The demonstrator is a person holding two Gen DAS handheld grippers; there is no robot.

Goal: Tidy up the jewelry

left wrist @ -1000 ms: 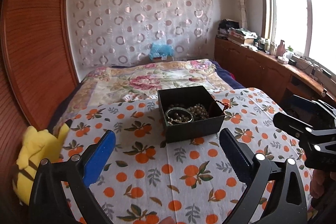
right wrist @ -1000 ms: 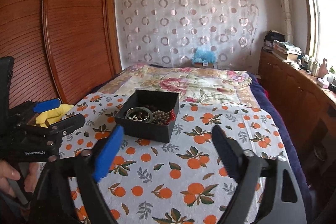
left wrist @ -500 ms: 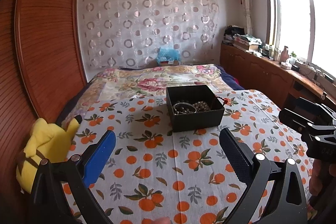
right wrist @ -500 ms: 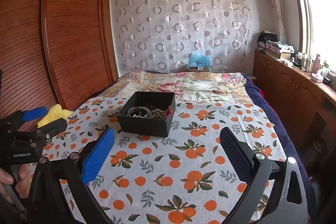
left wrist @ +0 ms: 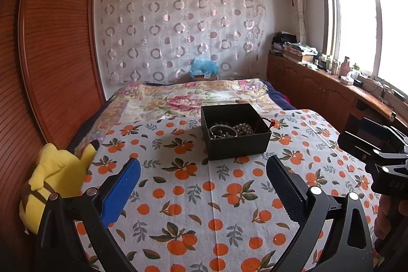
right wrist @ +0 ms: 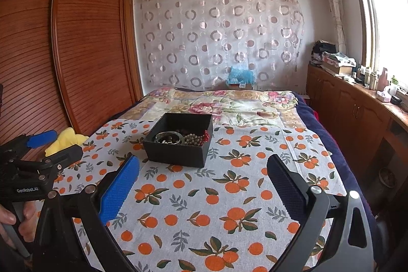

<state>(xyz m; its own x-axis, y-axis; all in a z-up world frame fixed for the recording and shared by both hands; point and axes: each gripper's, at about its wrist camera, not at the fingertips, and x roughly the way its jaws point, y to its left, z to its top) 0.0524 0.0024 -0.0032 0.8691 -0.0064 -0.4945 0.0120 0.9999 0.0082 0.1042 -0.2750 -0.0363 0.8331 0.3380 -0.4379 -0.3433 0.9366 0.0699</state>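
Observation:
A black open box (left wrist: 236,130) stands on the orange-print cloth (left wrist: 193,195) and holds a metal bangle (left wrist: 222,131), a string of grey beads (left wrist: 243,128) and a red-tasselled cord (left wrist: 270,122). It also shows in the right wrist view (right wrist: 179,142) with the beads (right wrist: 192,138) inside. My left gripper (left wrist: 202,181) is open and empty, well short of the box. My right gripper (right wrist: 202,181) is open and empty, also short of the box. Each gripper shows at the edge of the other's view.
A yellow plush toy (left wrist: 54,177) lies at the cloth's left edge by the wooden wardrobe (left wrist: 51,55). A floral quilt (left wrist: 193,98) covers the bed beyond the box. A wooden counter (left wrist: 331,83) with clutter runs along the right under the window.
Both grippers have pulled back and risen from the box, which now looks smaller and farther. Both stay open. The jewelry in the box has not moved.

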